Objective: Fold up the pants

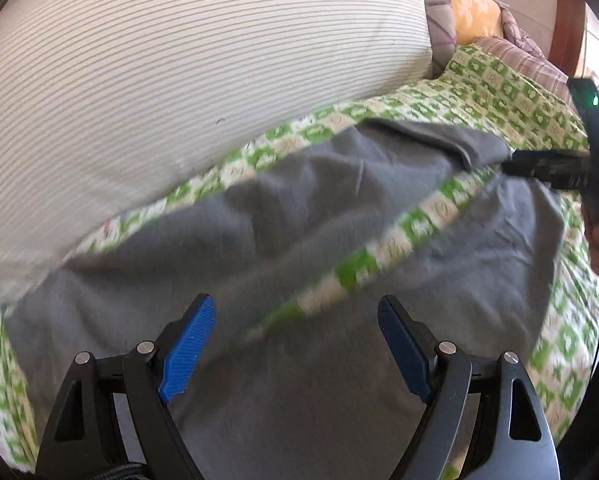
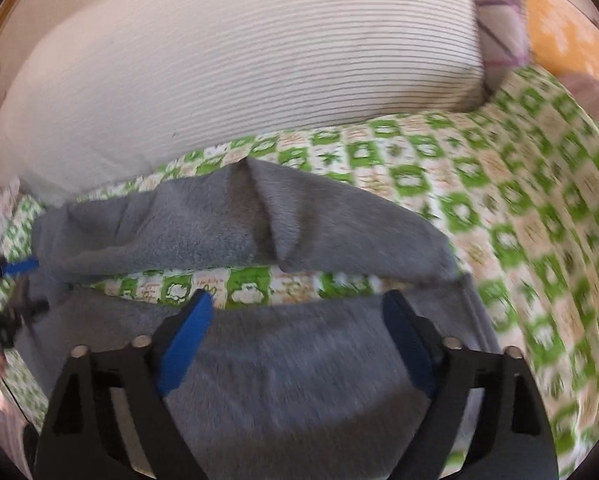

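Observation:
Grey pants (image 1: 299,248) lie spread on a green and white patterned bedsheet (image 1: 499,92), the two legs parted with a strip of sheet showing between them. My left gripper (image 1: 297,308) is open just above the near leg. My right gripper (image 2: 299,304) is open over the pants (image 2: 291,368), near the gap between the legs. It also shows in the left wrist view (image 1: 559,168) at the far end of a leg; from there I cannot tell whether it touches the cloth. The left gripper shows in the right wrist view (image 2: 19,268) at the left end.
A large striped white pillow (image 1: 179,72) lies right behind the pants, also in the right wrist view (image 2: 259,48). Checked and orange pillows (image 1: 475,8) lie at the far right. A wooden bed frame (image 1: 567,20) stands behind them.

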### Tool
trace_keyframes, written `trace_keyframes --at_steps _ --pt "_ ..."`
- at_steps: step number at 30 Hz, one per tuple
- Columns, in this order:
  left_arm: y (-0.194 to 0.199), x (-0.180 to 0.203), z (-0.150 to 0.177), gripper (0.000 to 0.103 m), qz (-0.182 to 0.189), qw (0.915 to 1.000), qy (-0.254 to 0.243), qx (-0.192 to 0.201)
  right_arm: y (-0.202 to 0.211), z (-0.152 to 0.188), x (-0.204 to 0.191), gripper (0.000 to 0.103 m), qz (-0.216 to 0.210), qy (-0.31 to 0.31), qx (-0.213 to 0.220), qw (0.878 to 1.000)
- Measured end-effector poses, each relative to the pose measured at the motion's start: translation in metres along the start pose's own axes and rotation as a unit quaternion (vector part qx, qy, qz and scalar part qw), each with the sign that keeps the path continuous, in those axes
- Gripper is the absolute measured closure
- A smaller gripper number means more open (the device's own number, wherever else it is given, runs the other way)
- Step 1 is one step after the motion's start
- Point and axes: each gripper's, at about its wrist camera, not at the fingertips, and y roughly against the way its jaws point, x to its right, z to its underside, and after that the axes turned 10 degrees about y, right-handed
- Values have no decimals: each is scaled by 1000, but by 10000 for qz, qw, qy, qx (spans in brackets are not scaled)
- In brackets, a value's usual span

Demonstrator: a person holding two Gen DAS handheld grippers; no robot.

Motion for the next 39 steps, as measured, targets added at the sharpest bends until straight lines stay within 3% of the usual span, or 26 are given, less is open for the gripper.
trace_keyframes --at_steps 3,8,11,14,16,20,21,22,23,24,25,26,35,39 --pt "-21 4 -33 19 51 9998 -211 3 -21 -11 -7 29 119 214 -150 9996" --pt "-56 20 -78 19 255 9979 -583 -82 -44 -27 -17 29 415 482 -223 9977" --pt "-86 26 -99 19 321 9968 -679 -262 -55 -32 -20 30 862 685 -348 9933" --pt "-118 36 -110 19 269 9948 -846 -494 -61 -31 -7 41 1147 646 -482 9901" --pt "-135 42 -113 19 137 9932 -990 -597 -61 -31 2 43 1032 550 -467 9920" --pt "-160 54 -116 20 -13 9895 -1223 -774 -55 -35 14 68 910 542 -401 9936" --pt "-164 56 -115 24 15 9879 -1307 -831 -53 -35 13 74 895 564 -385 9936" --pt "-168 59 -113 38 95 9859 -1395 -915 -49 -34 13 77 866 588 -366 9938" --pt "-169 61 -114 45 201 9852 -1396 -975 -46 -36 14 79 840 603 -356 9940" --pt "-167 62 -113 58 281 9848 -1397 -998 -42 -38 16 81 819 621 -339 9941" --pt "-163 63 -111 80 257 9846 -1434 -968 -41 -38 13 81 818 645 -321 9940" --pt "-160 64 -110 91 225 9841 -1477 -960 -38 -40 15 82 827 677 -305 9938" --pt "-79 73 -63 95 658 9807 -1705 -695 -3 -50 56 83 656 617 -31 9959" --pt "-39 80 -31 95 757 9813 -1674 -575 14 -42 54 83 524 917 129 9943"
